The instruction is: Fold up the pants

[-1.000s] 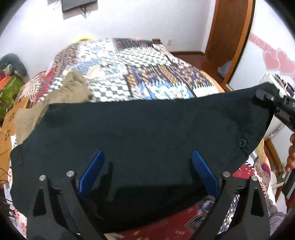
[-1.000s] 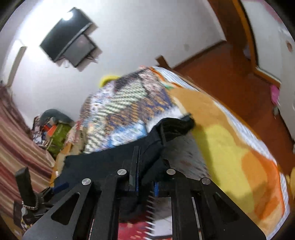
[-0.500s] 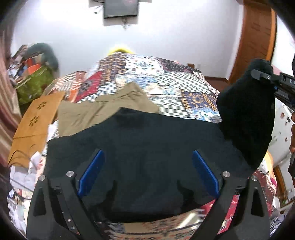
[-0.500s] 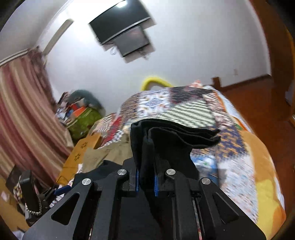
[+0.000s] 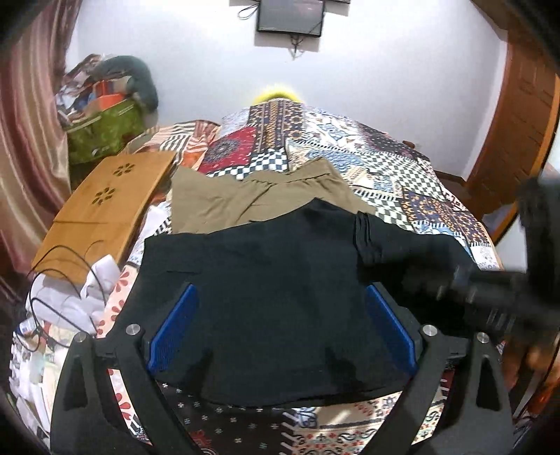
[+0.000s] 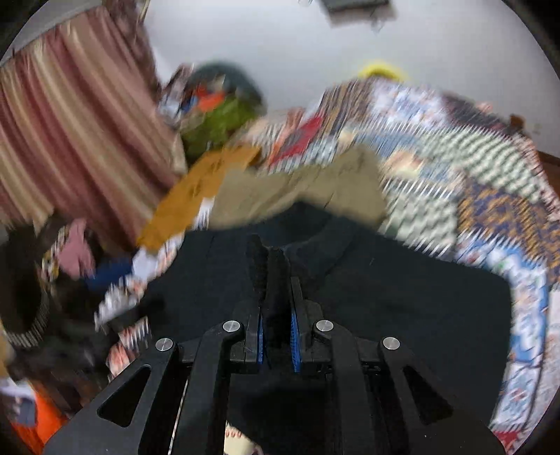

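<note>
The black pants [image 5: 280, 287] lie spread on the patchwork bed, partly folded, with a fold ridge at the right. My left gripper [image 5: 280, 325] is open, its blue pads wide apart over the near part of the pants, holding nothing. My right gripper [image 6: 276, 297] is shut on a bunched edge of the black pants [image 6: 385, 297], which stick up between its fingers. It shows blurred at the right of the left wrist view [image 5: 490, 294], low over the pants. The right wrist view is motion-blurred.
Folded khaki pants [image 5: 259, 199] lie just beyond the black pants. A wooden lap tray [image 5: 105, 206] and cables sit at the left bed edge. A cluttered green box [image 5: 105, 126], a curtain and a wall TV [image 5: 290, 15] stand behind. A door is at the right.
My right gripper has swung the held pants edge from high at the right down and leftward over the pants. The left gripper stayed open over the near part.
</note>
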`<state>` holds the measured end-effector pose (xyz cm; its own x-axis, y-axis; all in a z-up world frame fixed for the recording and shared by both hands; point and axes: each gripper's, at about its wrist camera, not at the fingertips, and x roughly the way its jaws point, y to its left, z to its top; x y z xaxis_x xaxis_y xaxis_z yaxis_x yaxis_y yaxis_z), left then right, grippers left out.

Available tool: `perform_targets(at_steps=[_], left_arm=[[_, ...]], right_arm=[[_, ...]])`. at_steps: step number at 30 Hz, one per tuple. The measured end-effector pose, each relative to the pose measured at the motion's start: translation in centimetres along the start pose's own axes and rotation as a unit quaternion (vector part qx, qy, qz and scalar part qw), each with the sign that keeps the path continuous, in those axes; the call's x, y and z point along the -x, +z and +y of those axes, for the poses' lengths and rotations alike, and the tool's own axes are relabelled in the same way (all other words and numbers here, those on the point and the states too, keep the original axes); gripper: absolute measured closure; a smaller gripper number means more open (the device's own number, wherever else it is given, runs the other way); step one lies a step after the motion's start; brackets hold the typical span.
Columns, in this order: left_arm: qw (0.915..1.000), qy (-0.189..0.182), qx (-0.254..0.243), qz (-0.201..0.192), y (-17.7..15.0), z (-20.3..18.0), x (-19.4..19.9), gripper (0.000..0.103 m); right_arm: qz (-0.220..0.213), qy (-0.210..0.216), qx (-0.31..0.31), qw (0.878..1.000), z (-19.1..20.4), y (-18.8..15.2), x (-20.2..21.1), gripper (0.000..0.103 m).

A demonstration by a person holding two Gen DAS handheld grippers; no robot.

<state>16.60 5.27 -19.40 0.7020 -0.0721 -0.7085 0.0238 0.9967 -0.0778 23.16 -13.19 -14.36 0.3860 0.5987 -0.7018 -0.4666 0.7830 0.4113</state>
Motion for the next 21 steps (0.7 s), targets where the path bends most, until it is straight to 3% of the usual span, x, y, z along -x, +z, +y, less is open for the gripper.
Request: perform_targets(at_steps=[4,6,8,10,12,16,21], left_arm=[[0.9999,0.004,0.008,0.009,-0.2,0.5,-0.6,0.006],[0.9999,0.003,0.010,0.014,-0.2,0.5,-0.8,0.006],[0.9999,0.004,0.004,0.015,-0.1,0.1,-1.0,0.006],[0.9999,0.005,-0.004,0.013,0.2,-0.3,-1.0,0.006],[0.9999,0.002,-0.010,0.009,0.7,-0.8,-0.9,0.006],[0.9996,-0.005,-0.028,0.002,1.7,-2.3,-0.9,0.006],[0.9975,-0.023,-0.065,0.013,2.2,-6.0,-2.4,0.006]], right_arm=[[0.069,-0.004,0.017,0.997,0.7,-2.1,-2.8,0.089],[0.075,-0.003,0.008,0.997,0.3,-2.2,-2.9,0.088],[0.077,0.001,-0.004,0.997,-0.1,-2.0,-2.5,0.079],[0.084,0.002,-0.005,0.996,0.2,-1.9,-2.2,0.054],[0.087,0.003,0.003,0.996,0.6,-1.9,-1.5,0.052],[0.057,-0.003,0.030,0.998,1.0,-1.7,0.9,0.052],[-0.017,-0.059,0.037,0.997,-2.1,-0.5,5.7,0.052]])
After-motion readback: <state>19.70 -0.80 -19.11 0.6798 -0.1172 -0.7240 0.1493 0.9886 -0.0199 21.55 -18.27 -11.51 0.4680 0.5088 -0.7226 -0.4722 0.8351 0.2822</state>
